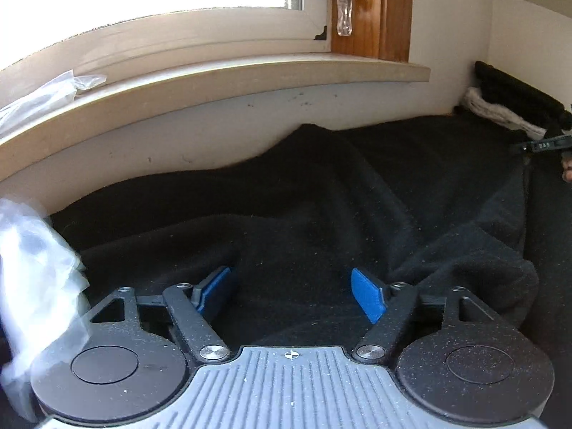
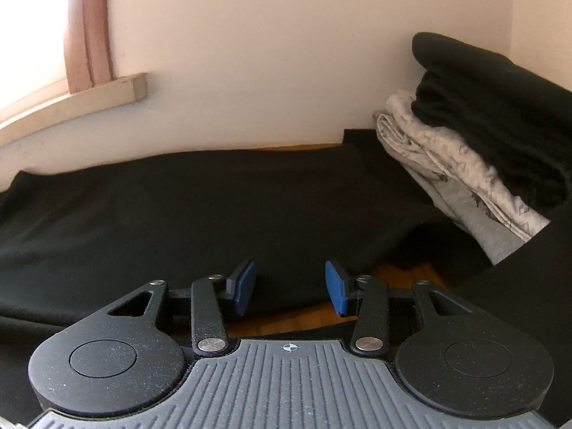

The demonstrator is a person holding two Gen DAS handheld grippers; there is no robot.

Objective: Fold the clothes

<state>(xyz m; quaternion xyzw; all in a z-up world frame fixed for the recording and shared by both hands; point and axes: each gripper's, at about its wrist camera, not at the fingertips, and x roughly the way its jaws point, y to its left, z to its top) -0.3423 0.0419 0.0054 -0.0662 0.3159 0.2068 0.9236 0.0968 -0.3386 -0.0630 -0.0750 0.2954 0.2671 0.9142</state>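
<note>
A black garment (image 1: 304,196) lies spread and wrinkled below the window wall, with a bunched fold (image 1: 482,268) at its right. My left gripper (image 1: 291,287) hovers low over it, its blue pads (image 1: 368,296) wide apart with only loose cloth beneath the gap. In the right wrist view the same black garment (image 2: 214,207) lies flatter on a wooden table (image 2: 286,323). My right gripper (image 2: 290,287) sits at the garment's near edge, jaws partly apart. The cloth edge lies between the pads (image 2: 245,287), and neither pad presses on it.
A stack of folded grey and black clothes (image 2: 464,164) stands at the right against the wall and shows small in the left wrist view (image 1: 500,111). Crumpled clear plastic (image 1: 32,286) lies at the left. A windowsill (image 1: 214,82) juts out above the garment.
</note>
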